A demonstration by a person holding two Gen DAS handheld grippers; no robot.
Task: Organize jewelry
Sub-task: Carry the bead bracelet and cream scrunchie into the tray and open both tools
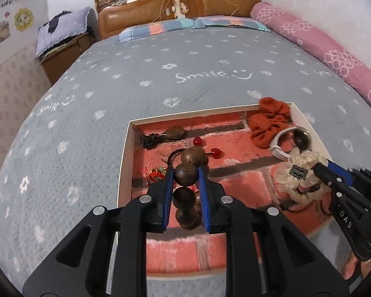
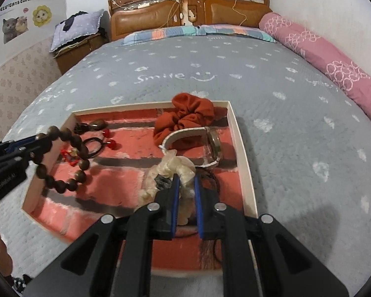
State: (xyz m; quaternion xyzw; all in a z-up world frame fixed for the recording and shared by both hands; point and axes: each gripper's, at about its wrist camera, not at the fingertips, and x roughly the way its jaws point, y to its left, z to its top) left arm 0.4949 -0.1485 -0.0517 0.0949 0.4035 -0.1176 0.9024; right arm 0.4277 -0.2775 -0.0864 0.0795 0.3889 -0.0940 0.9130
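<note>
A white-rimmed box (image 1: 126, 148) with a red brick-pattern floor lies on the bed. My left gripper (image 1: 185, 170) is shut on a dark wooden bead bracelet (image 1: 184, 193), held above the box's left part; the bracelet also shows in the right wrist view (image 2: 79, 146). My right gripper (image 2: 185, 177) is shut on a cream sheer scrunchie (image 2: 175, 168), also in the left wrist view (image 1: 299, 170), over the box's right part. In the box lie a rust scrunchie (image 2: 188, 116), a white-strap watch (image 2: 210, 143), a black hair tie with red beads (image 2: 99, 143), a red charm (image 1: 155, 173) and a brown pendant (image 1: 173, 132).
The box sits on a grey quilt (image 2: 296, 123) with white flowers. A pink rolled blanket (image 2: 334, 66) lies along the right edge. A wooden headboard (image 2: 185, 7) and striped pillows are at the far end. A nightstand (image 2: 79, 42) stands at far left.
</note>
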